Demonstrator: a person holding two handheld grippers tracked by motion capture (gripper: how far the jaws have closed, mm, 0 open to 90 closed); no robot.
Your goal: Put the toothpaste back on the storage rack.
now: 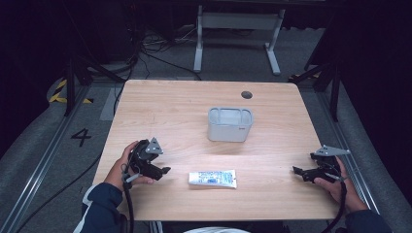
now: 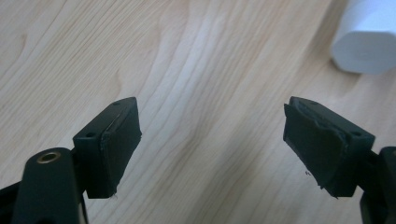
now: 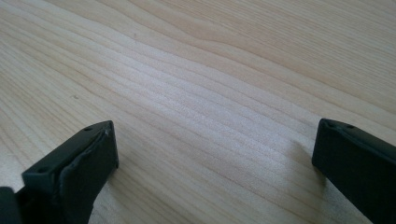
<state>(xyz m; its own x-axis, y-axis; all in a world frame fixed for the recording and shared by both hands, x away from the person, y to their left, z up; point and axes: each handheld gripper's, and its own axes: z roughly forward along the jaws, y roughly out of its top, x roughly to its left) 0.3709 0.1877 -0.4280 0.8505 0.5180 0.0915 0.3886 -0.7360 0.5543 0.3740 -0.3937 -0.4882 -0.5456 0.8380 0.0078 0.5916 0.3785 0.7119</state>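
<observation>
A white and blue soft plastic tube [image 1: 212, 178] is seen lying flat at six o'clock on the pale wooden table [image 1: 272, 104], untouched. A grey rectangular plastic bin [image 1: 230, 124], apparently empty, stands at the centre. The left gripper [image 1: 164, 171] is held at eight o'clock, jaws wide, empty; the right gripper [image 1: 297, 170] at four o'clock, likewise. Nothing appears begun.
</observation>
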